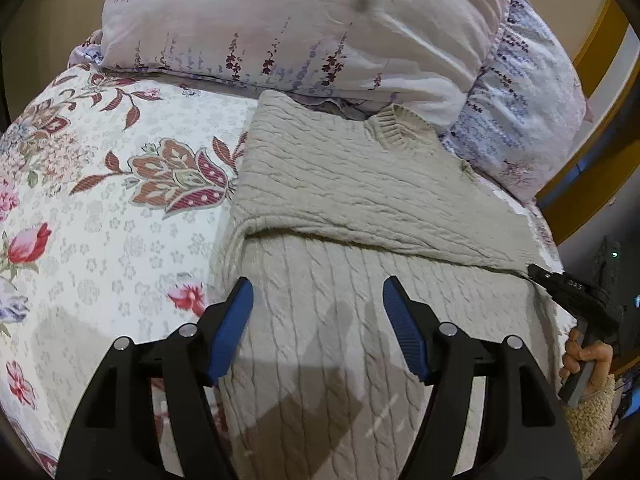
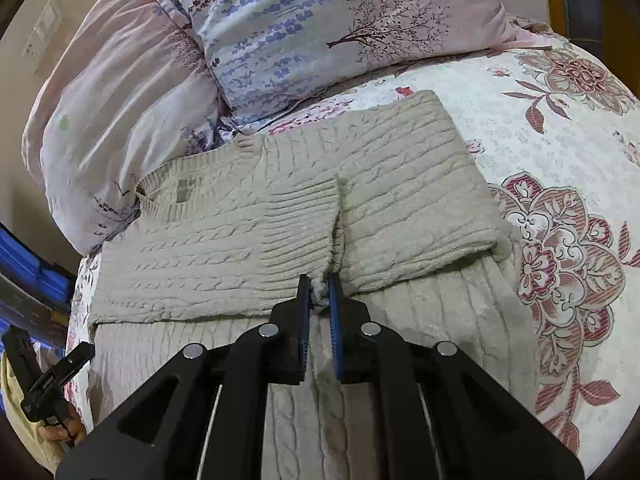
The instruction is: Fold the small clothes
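Observation:
A cream cable-knit sweater (image 1: 352, 184) lies flat on the floral bedspread (image 1: 100, 200), its sleeves folded across the body, collar toward the pillows. My left gripper (image 1: 318, 300) is open and empty just above the sweater's lower body. My right gripper (image 2: 319, 280) is shut on the edge of a folded sleeve of the sweater (image 2: 224, 224), where two folded parts meet. The right gripper also shows at the sweater's right edge in the left wrist view (image 1: 568, 288). The left gripper shows at the far left in the right wrist view (image 2: 52, 376).
Two lilac floral pillows (image 1: 288, 28) (image 2: 320, 28) lie against the head of the bed, just behind the collar. The bedspread (image 2: 560, 160) stretches to both sides of the sweater. A yellow wooden frame (image 1: 592, 120) stands at the right.

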Motion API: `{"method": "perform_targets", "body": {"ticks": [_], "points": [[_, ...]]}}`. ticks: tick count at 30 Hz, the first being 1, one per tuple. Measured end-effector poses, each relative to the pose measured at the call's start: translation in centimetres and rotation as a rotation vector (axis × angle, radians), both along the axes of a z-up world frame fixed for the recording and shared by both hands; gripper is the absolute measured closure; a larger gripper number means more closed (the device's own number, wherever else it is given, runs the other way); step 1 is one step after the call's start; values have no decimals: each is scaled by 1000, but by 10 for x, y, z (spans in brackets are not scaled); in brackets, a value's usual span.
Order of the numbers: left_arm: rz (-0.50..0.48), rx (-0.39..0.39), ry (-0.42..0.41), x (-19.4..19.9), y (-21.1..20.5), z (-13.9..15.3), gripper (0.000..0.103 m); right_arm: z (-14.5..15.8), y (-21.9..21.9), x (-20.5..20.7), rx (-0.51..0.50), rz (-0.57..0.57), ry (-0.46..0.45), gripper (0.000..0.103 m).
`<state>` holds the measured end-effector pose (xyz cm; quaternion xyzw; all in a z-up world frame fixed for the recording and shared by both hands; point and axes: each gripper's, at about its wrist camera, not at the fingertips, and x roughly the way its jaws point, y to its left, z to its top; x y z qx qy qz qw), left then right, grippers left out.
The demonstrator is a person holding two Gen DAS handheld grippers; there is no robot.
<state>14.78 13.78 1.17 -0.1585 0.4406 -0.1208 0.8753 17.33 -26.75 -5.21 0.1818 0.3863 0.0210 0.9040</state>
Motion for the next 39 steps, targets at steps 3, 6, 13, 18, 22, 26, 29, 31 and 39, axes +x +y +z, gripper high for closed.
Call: {"method": "perform_targets", "body": {"ticks": [3,6,13,18,22,26,29,31,39], "points": [[-9,-45,-5,-12,6,2,36,5,-6,-9,29,-1,-4,75],[-10,-71,-29,-28,14,7,36,14,-17,-26,40,-4,-36,62],[13,-98,-51,-61,36,10,36,19,-59,-72,85,-40,-36,51],[32,-163,-16,-79,49,-2,36,8,-88,-107,123,-87,-12,51],[33,-223,-1,-94,52,-11,38,-7,-101,-129,177,-103,18,51],[17,-306,-2,-112,52,-16,44,-23,-99,-143,264,-49,41,51],[0,-355,-2,-125,49,-20,53,-26,-96,-154,294,-7,32,54],[-10,-381,-4,-133,47,-22,58,-33,-93,-162,355,36,41,62],[-79,-522,47,-162,34,-40,67,-51,-71,-188,429,171,47,71]]}}
